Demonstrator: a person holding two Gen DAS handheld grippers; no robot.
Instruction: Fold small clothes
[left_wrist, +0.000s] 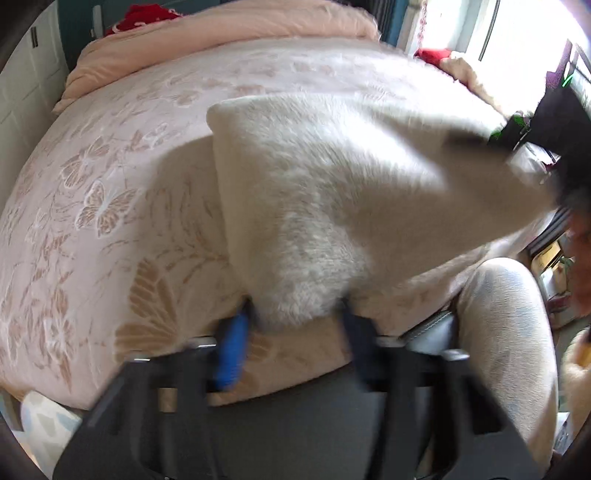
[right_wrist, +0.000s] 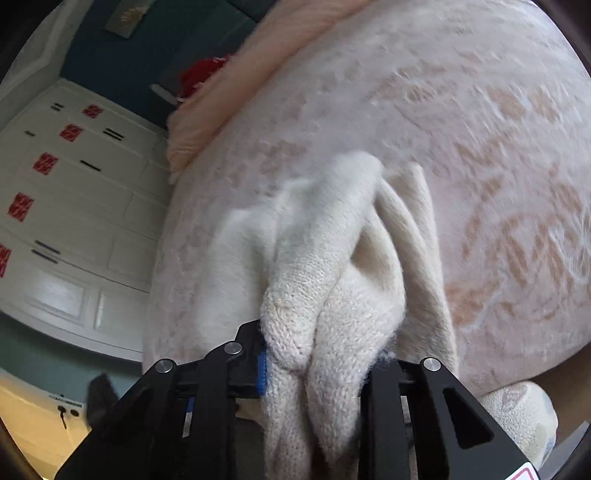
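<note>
**Cream knit held aloft by 2 grippers over the bed**

Cream wool-like knit: a small sweater (left_wrist: 332, 184), soft, limp, fuzzy-surfaced. It hangs stretched between the 2 grippers, above a pink butterfly-print bedspread (left_wrist: 92, 184), casting a shadow on it. Left gripper (left_wrist: 295, 317): jaws clenched on 1 bunched edge of the sweater, fabric filling the gap betw. the blue pads. Right gripper (right_wrist: 317, 365): jaws clamped on a thick wad of several knit layers; loose folds trail fwd toward the bed.

Handling (judgement): light, no stiffness, sags wherever unsupported; knit prob. stretches if pulled hard and sticks a little to the plush bedspread, so it should stay put once laid down. Not fragile, though loose fibres may snag on the pads. Best grip approx. at hem corners or shoulder seams, 1 layer thick, not a bunched wad as at right, which will drop unevenly.

Containers: none visible. White wardrobe (right_wrist: 74, 221) stands closed beside the bed; contents not shown.
</note>
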